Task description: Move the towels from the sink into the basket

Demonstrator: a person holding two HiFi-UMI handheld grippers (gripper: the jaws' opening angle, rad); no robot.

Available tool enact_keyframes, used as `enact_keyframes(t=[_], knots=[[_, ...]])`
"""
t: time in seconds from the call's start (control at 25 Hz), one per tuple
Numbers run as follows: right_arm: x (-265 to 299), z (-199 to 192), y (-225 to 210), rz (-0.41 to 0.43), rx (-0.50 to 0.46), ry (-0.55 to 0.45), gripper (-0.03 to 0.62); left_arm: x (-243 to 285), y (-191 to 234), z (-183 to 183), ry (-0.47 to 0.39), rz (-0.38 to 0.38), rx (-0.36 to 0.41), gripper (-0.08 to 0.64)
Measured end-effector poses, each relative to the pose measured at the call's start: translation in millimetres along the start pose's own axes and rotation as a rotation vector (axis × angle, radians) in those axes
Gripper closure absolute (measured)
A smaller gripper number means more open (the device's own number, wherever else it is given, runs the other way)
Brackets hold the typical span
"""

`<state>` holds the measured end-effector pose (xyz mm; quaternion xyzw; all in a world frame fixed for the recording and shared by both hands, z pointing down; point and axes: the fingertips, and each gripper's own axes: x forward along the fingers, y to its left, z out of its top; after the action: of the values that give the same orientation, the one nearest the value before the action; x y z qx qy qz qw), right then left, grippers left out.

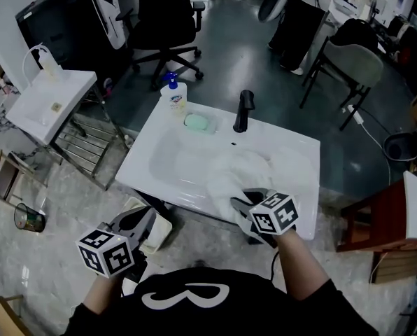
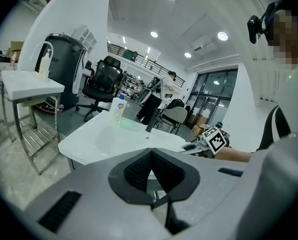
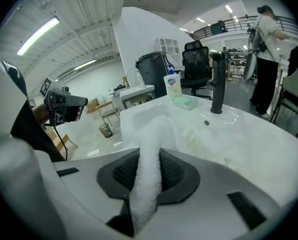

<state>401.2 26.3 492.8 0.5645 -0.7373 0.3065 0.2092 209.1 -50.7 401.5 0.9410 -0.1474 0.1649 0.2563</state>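
Note:
White towels [image 1: 226,177] lie bunched in the right half of the white sink [image 1: 144,161]. My right gripper [image 1: 241,206] is over the sink's front edge and is shut on a fold of towel [image 3: 153,134], which runs up between the dark pads and hangs off the pile; more towel [image 3: 224,139] stays in the basin. My left gripper [image 1: 144,219] hovers low at the sink's left front corner with its tips touching and nothing between them [image 2: 150,153]. Below it sits the pale basket [image 1: 162,233], partly hidden by that gripper.
A black faucet [image 1: 243,110], a soap bottle [image 1: 173,94] and a green soap bar [image 1: 199,122] stand along the sink's back. At the left are a second small sink on a metal stand [image 1: 51,103] and a small bin [image 1: 29,218]. A red-brown cabinet [image 1: 376,222] is at the right.

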Motion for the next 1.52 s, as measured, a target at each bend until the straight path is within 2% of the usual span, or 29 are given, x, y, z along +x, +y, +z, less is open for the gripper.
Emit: enact_keyframes(t=[0.52,0.8,1.12,1.52], knots=[[-43.7,80.5,31.4,-0.084,0.023,-0.215,0.514,-48.3,22.7,20.2,-0.046,-0.011,-0.017,0.555],[-76.5,136.9,51.9,-0.131,0.044,-0.352,0.514,-88.0,41.0,38.2,-0.07,-0.009,0.017,0.555],[-100.2,186.9,94.0,-0.157,-0.004,-0.444,0.514,-134.6,49.4,55.3,-0.121,-0.014,0.046,0.555],[-113.2,251.0,153.5,-0.14,-0.091,-0.54,0.515,-187.3,76.7,44.9,-0.155,0.02,0.009,0.555]])
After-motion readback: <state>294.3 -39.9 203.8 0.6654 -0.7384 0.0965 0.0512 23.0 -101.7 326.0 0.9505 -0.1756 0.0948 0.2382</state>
